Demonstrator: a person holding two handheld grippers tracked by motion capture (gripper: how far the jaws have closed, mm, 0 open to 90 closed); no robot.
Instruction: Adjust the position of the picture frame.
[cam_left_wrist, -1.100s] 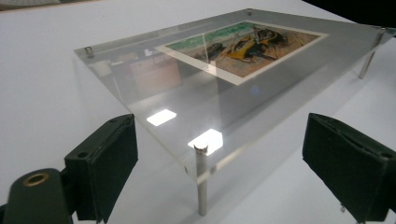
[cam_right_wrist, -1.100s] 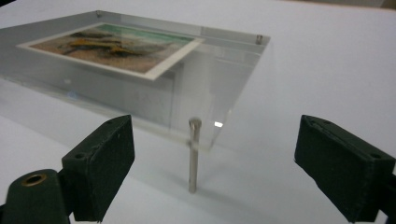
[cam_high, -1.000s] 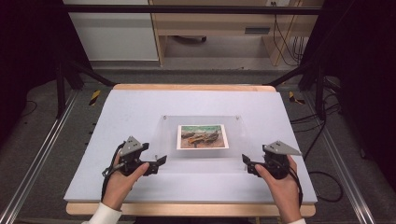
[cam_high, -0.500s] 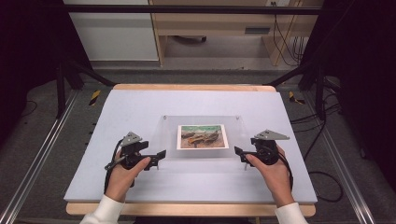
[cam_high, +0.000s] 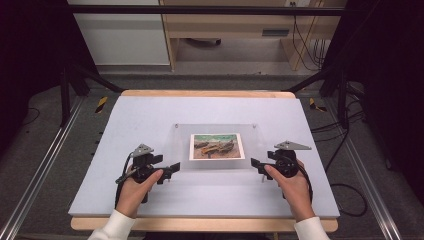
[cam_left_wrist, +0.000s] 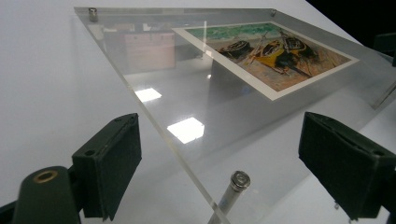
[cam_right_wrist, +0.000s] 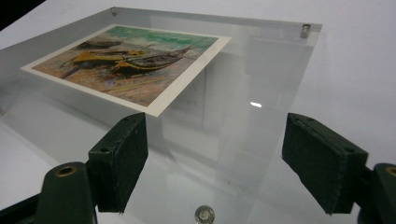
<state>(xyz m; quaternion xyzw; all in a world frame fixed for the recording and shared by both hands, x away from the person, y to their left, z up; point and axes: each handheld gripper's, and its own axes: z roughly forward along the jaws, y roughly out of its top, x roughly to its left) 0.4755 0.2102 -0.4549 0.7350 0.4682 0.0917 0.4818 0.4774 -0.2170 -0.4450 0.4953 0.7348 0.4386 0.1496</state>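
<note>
High view: a clear acrylic frame (cam_high: 215, 146), flat, rectangular and glossy, lies at the middle of the pale, matte desk (cam_high: 150, 115), whose wooden edge shows at the near and far sides. Sandwiched in the frame is one print (cam_high: 217, 146), a painting of boats on a beach with a green strip of sea and a white border. Small metal standoffs pin the corners; the left gripper view shows one standoff (cam_left_wrist: 232, 190) propping the near corner just between the black fingers.

The left gripper (cam_high: 167, 168) sits at the frame's left near corner, and the right gripper (cam_high: 256, 163) at its right near corner. Both pairs of fingers are spread wide and grasp nothing; in each gripper view the ribbed, blocky rubber pads stand apart on either side of the frame's edge. Each gripper carries one grey three-cornered plate and trails a black cable.

Around the desk are grey floor, metal rails, dark curtains at both sides, and a light wooden cabinet at the back.
</note>
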